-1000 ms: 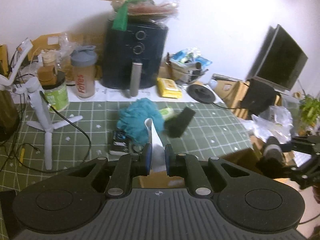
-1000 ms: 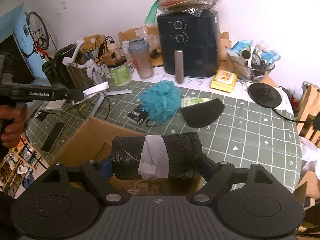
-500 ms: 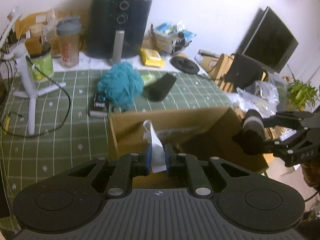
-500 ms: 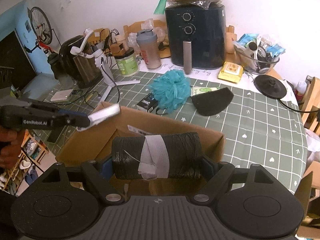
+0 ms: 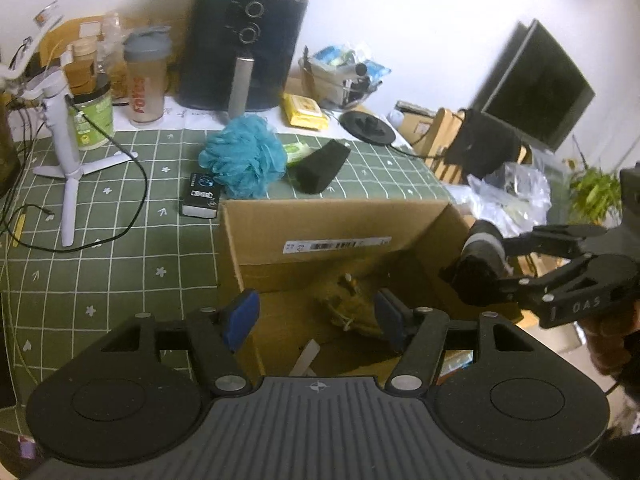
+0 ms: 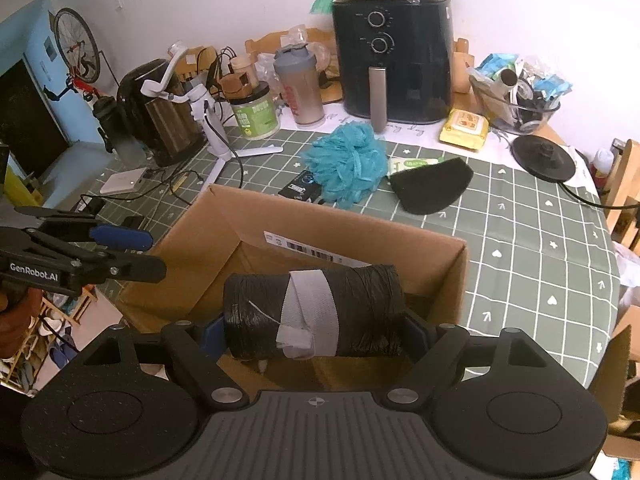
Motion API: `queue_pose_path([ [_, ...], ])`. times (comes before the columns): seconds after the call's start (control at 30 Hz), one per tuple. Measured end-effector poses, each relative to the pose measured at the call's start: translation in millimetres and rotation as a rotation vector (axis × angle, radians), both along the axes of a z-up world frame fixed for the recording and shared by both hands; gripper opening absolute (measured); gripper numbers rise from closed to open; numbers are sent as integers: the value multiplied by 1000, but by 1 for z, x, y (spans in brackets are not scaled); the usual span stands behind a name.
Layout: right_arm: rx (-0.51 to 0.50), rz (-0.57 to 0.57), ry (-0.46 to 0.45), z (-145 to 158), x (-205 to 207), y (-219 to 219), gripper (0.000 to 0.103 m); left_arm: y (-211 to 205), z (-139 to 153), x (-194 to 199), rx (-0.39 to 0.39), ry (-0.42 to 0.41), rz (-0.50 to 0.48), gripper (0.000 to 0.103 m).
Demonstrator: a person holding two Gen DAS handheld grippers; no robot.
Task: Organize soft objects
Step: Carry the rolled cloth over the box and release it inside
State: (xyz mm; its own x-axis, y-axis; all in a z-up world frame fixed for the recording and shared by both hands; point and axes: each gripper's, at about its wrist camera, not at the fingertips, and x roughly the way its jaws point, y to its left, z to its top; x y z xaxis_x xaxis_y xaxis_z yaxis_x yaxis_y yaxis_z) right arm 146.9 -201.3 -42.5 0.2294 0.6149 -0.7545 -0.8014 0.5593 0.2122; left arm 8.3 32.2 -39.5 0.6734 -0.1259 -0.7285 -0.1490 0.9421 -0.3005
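Note:
An open cardboard box (image 5: pixel 332 220) (image 6: pixel 224 224) stands at the table's near edge. My left gripper (image 5: pixel 316 320) is open and empty above it; a white strip (image 5: pixel 305 356) lies in the box below, beside a brownish bundle (image 5: pixel 348 308). My right gripper (image 6: pixel 314 336) is shut on a black roll with a grey band (image 6: pixel 316 312), held over the box; the roll also shows in the left wrist view (image 5: pixel 478 264). A teal bath pouf (image 5: pixel 244 156) (image 6: pixel 346 164) and a black sponge (image 5: pixel 320 166) (image 6: pixel 430 186) lie on the table behind the box.
A black air fryer (image 6: pixel 394 60), a shaker bottle (image 6: pixel 298 88), a green tub (image 6: pixel 256 114), a white tripod (image 5: pixel 62 140) with cables, a yellow wipes pack (image 6: pixel 464 128), a small black box (image 5: pixel 200 196) and a bowl of clutter (image 6: pixel 520 96) crowd the green checked tablecloth (image 6: pixel 520 240).
My left gripper has opened and let go of the white strip, which now lies in the box. Both grippers have moved closer over the box. The right gripper still holds the roll.

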Motion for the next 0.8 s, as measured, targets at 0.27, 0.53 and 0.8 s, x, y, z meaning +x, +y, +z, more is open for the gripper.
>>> queue_pose_path([
  [0.27,22,74,-7,4,-6,31,85,15,7,-14,3,-20,79,63],
  [0.53,81,165,-14,14,-13,65,94,26,9,-26,0,-25,138,63],
  [0.8,42,122,-8,10,-10,54,99,35,6,-26,-7,-22,167,63],
])
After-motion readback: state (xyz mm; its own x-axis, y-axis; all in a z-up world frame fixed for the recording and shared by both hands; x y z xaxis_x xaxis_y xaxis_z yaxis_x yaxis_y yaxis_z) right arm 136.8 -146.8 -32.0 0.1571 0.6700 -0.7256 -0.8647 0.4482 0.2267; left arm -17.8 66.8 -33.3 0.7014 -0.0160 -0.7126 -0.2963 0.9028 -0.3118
